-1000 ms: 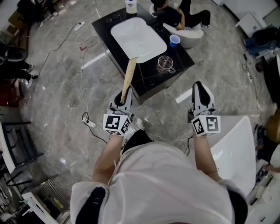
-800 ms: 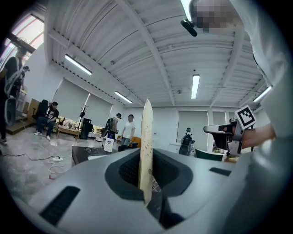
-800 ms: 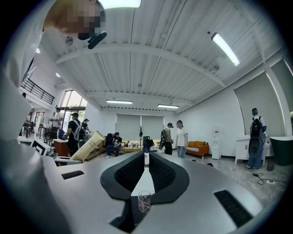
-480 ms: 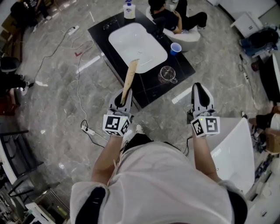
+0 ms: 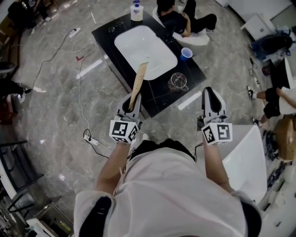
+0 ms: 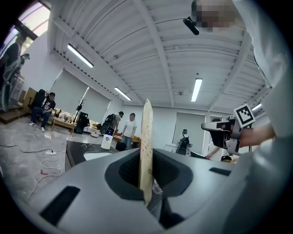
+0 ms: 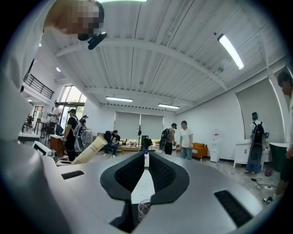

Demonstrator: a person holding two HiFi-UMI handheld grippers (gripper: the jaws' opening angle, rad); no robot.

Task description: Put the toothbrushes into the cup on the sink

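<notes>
Counter [image 5: 157, 98] nearer as I walk up. Left gripper [image 5: 131, 98] clamps toothbrush [image 5: 138, 83]; right gripper [image 5: 210, 94] closed, empty. Cup [image 5: 177, 82] on counter, apart. Risk: long brush topples cup.

One toothbrush pack [image 5: 138, 85]. Two cups: a glass cup [image 5: 177, 82] and a blue cup [image 5: 185, 53]. Two white basins: the sink [image 5: 145, 51] and a side basin [image 5: 245, 162]. One bottle [image 5: 137, 11]. Two power strips: far strip [image 5: 74, 32], near strip [image 5: 91, 140]. Two grippers: left gripper [image 5: 132, 102], right gripper [image 5: 210, 92].
</notes>
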